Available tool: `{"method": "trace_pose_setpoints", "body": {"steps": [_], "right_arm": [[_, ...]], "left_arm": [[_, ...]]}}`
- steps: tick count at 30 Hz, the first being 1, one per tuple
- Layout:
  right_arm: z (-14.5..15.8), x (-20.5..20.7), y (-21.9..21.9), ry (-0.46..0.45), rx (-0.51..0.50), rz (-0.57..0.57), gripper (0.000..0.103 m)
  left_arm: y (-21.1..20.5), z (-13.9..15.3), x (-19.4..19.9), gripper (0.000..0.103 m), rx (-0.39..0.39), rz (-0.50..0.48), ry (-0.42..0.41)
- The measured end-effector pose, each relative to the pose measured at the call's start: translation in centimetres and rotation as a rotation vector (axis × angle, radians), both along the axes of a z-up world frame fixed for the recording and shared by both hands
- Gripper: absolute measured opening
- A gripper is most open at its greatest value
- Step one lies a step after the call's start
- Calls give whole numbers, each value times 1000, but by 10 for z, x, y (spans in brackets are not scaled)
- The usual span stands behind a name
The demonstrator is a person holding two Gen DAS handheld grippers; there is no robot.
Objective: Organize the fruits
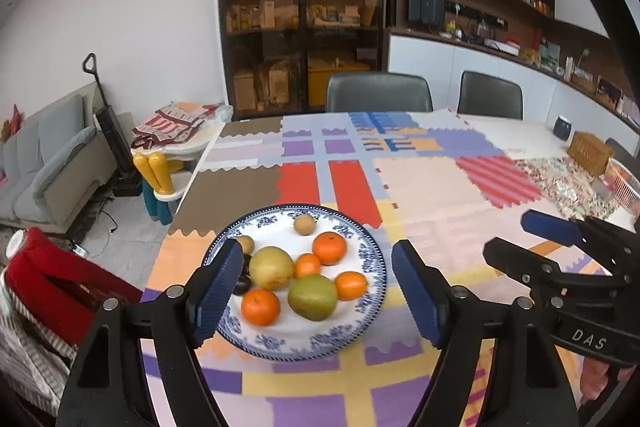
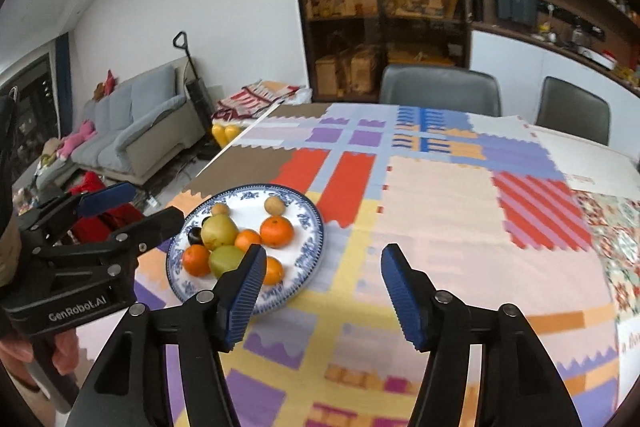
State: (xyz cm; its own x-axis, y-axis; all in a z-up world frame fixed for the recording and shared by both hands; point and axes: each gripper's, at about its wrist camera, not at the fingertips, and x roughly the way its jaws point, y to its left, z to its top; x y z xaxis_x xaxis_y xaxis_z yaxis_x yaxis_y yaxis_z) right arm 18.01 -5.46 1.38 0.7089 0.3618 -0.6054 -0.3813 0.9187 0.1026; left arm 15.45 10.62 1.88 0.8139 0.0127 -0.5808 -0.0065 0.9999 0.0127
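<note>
Hovering with left gripper (image 1: 312, 291) and right gripper (image 2: 322, 297) both wide and empty above the fruits heaped on the plate (image 1: 370, 251) risked nudging one off.

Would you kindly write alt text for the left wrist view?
A blue-and-white plate of oranges, pears and small brown fruits sits on a patchwork tablecloth, framed by the open, empty left hand-held gripper. The right hand-held gripper enters at right.

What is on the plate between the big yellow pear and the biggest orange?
A smaller orange lies there, between the yellow pear and the biggest orange on the plate. The left wrist view shows it best.
</note>
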Motion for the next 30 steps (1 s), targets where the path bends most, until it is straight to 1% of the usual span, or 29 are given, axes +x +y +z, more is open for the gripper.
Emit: {"method": "trace_pose_setpoints", "body": {"steps": [2, 5, 8, 11, 16, 20, 25, 30], "right_arm": [[3, -11, -6, -15, -9, -14, 62], [8, -29, -19, -44, -14, -43, 68], [14, -44, -29, -76, -17, -66, 69], [19, -56, -39, -91, -16, -86, 73], [22, -80, -50, -117, -20, -113, 73], [22, -94, -60, -118, -16, -131, 73], [21, -103, -70, -119, 1, -147, 73], [22, -112, -73, -128, 10, -152, 73]], "left_arm": [[-6, 4, -13, 81, -4, 7, -18], [-16, 7, -29, 85, 2, 6, -33], [-22, 7, -44, 85, -3, 4, -36], [-28, 7, -57, 86, -1, -3, -42], [-41, 12, -76, 86, 25, -15, -72], [-48, 14, -88, 87, 33, -21, -89], [-54, 15, -95, 87, 38, -18, -101], [-56, 16, -102, 90, 43, -17, -114]]}}
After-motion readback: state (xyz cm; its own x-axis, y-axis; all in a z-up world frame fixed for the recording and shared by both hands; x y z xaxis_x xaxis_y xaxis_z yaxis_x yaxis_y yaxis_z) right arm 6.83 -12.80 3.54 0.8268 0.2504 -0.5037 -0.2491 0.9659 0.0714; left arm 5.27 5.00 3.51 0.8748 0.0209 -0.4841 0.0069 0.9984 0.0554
